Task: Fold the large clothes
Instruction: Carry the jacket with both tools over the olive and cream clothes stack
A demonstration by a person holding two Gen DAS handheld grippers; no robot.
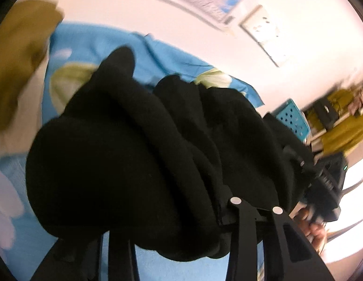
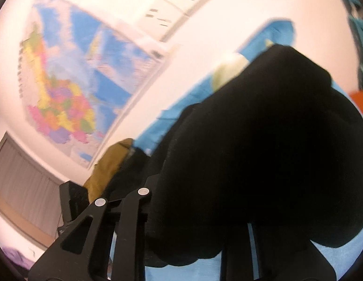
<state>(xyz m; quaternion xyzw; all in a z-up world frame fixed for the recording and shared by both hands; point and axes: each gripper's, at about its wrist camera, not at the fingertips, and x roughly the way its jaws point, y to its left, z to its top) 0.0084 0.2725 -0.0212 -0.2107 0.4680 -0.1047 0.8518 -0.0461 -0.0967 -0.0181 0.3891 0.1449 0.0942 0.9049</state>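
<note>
A white-walled room with a map and a blue flowered bedsheet. Both the left gripper and the right gripper are clamped on the bunched black garment, which hangs above the sheet's middle. In my judgement, raise both evenly and spread apart so it hangs flat before folding

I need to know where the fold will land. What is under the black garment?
Under the black garment lies a blue flower-print sheet, showing around its edges. What the garment itself covers cannot be seen.

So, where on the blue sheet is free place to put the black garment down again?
Free patches of the blue sheet: beyond the black garment, between it and the white wall, and the near strip under its hanging folds. Crowded: the olive cloth beside it. Under the garment, I cannot tell.
</note>
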